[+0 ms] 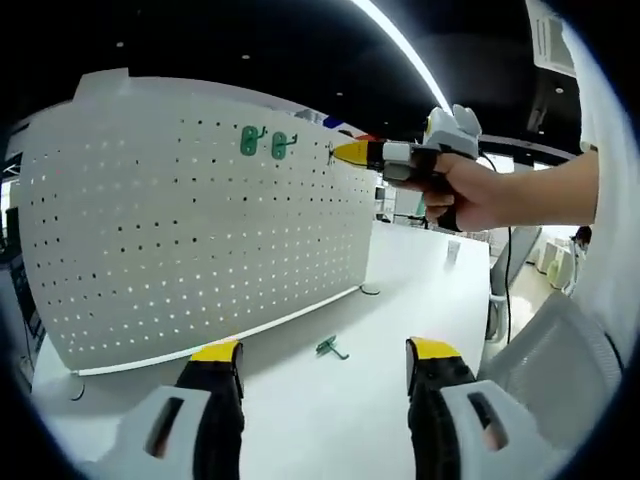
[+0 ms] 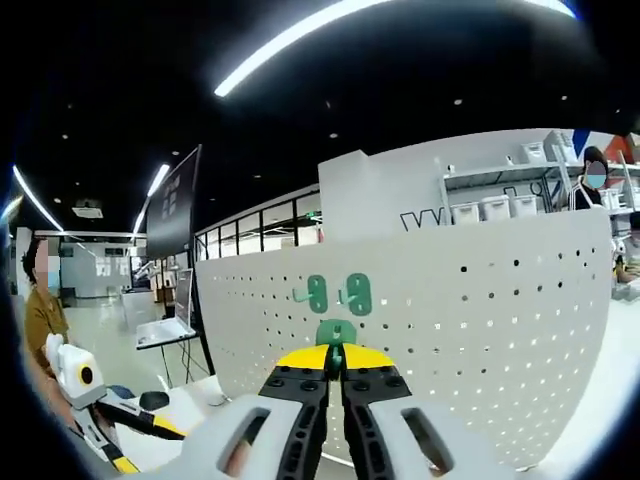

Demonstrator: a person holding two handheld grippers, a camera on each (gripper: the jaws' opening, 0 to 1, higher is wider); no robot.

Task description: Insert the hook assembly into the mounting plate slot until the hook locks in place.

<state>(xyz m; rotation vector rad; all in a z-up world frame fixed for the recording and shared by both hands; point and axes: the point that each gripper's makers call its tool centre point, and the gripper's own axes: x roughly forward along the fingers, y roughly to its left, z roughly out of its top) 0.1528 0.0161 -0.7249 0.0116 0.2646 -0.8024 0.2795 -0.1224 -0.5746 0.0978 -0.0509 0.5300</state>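
Note:
A white pegboard mounting plate (image 1: 190, 220) stands upright on the white table, with two green hooks (image 1: 265, 143) hung near its top. A third green hook (image 1: 330, 348) lies loose on the table in front of it. My left gripper (image 1: 325, 358) stands open low over the table, just short of that loose hook. My right gripper (image 1: 352, 152), held in a hand, points at the board's upper right. In the right gripper view the right gripper (image 2: 335, 357) is shut on a green hook (image 2: 336, 333), close to the pegboard (image 2: 470, 330) and just below the two hung hooks (image 2: 340, 293).
The table (image 1: 420, 270) runs on past the board's right end. A mesh chair back (image 1: 560, 340) stands at the right edge. A person (image 2: 42, 310) stands at far left in the right gripper view, and shelving (image 2: 510, 200) rises behind the board.

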